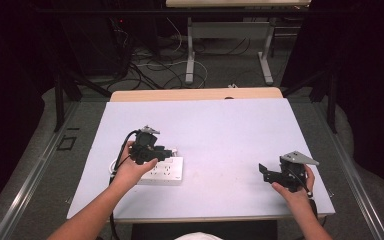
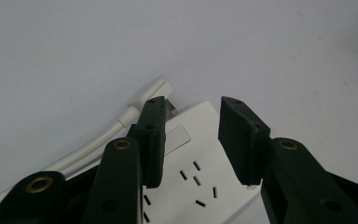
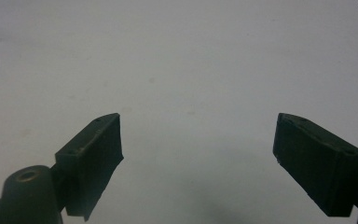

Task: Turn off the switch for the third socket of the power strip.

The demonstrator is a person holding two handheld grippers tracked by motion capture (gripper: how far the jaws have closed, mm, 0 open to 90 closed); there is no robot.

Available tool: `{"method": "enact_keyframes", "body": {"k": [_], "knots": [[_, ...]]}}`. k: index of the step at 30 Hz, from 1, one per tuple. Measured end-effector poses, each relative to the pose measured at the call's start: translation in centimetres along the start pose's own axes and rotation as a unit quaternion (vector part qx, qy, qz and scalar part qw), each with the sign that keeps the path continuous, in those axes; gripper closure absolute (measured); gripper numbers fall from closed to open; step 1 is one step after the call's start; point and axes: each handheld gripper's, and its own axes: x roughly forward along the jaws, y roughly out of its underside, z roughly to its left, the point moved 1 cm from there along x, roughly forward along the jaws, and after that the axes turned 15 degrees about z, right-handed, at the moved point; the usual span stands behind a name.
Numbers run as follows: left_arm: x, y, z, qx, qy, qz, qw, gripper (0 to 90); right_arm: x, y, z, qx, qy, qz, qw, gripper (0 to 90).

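Observation:
A white power strip [image 1: 168, 171] lies flat on the left half of the pale table [image 1: 220, 130], sockets facing up. My left gripper [image 1: 167, 153] hovers over the strip's far end, held by a hand from behind. In the left gripper view its jaws [image 2: 191, 105] stand partly apart above the strip [image 2: 193, 156], and no pad presses on it. A white plug [image 2: 157, 88] with its cable [image 2: 88, 147] sits at the strip's end, just beyond the left jaw. My right gripper [image 1: 264, 172] rests low near the table's right front, its jaws [image 3: 198, 126] wide apart over bare table.
The table's front edge [image 1: 200, 218] runs just before both forearms. Behind the table stand a desk frame [image 1: 230, 50] and loose floor cables [image 1: 155, 65]. Dark rails [image 1: 60, 100] flank the table on both sides.

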Motion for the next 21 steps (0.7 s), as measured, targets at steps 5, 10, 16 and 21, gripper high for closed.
{"method": "enact_keyframes", "body": {"k": [5, 10, 16, 21], "knots": [[0.7, -0.2, 0.0, -0.012, 0.001, 0.008, 0.9999, 65.7, 0.0, 0.0, 0.0, 0.004, -0.003, 0.001, 1.0, 14.9], [1.2, -0.2, -0.1, -0.033, 0.006, 0.022, 0.9992, 68.8, 0.0, 0.0, -0.1, 0.003, -0.003, 0.0, 1.0, 14.9], [1.8, -0.3, -0.1, -0.053, 0.011, 0.036, 0.9979, 72.3, 0.1, 0.0, 0.0, 0.006, -0.006, 0.001, 1.0, 14.9], [2.2, -0.4, 0.3, -0.058, 0.012, 0.047, 0.9971, 74.3, 0.1, 0.0, -0.1, 0.008, -0.006, 0.004, 0.9999, 14.9]]}}
